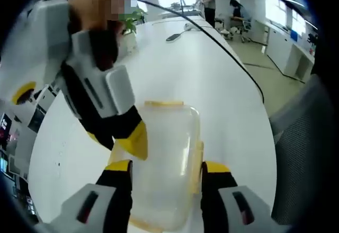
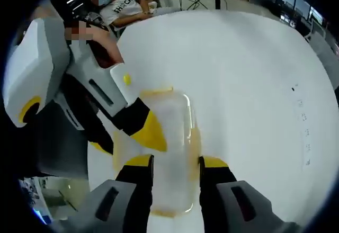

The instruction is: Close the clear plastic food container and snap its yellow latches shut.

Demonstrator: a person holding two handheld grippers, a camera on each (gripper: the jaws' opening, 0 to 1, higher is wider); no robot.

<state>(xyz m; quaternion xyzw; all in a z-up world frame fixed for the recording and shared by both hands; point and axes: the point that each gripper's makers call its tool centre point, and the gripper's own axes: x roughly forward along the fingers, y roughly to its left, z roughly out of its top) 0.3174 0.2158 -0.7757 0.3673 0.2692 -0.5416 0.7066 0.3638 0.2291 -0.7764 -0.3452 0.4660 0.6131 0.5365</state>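
Container [image 1: 167,164] sat between your left gripper's [image 1: 167,177] open jaws, ungripped — right gripper [image 2: 175,169] likewise; pressing a yellow latch [image 1: 164,104] could've skidded it across the table [image 1: 212,79].

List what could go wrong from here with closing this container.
1. Both grippers crowd the clear plastic food container: the left gripper straddles it while the right gripper presses from its side, so the fingers may collide.
2. On the smooth white table, the container may slide.
3. A yellow latch may stay unsnapped.
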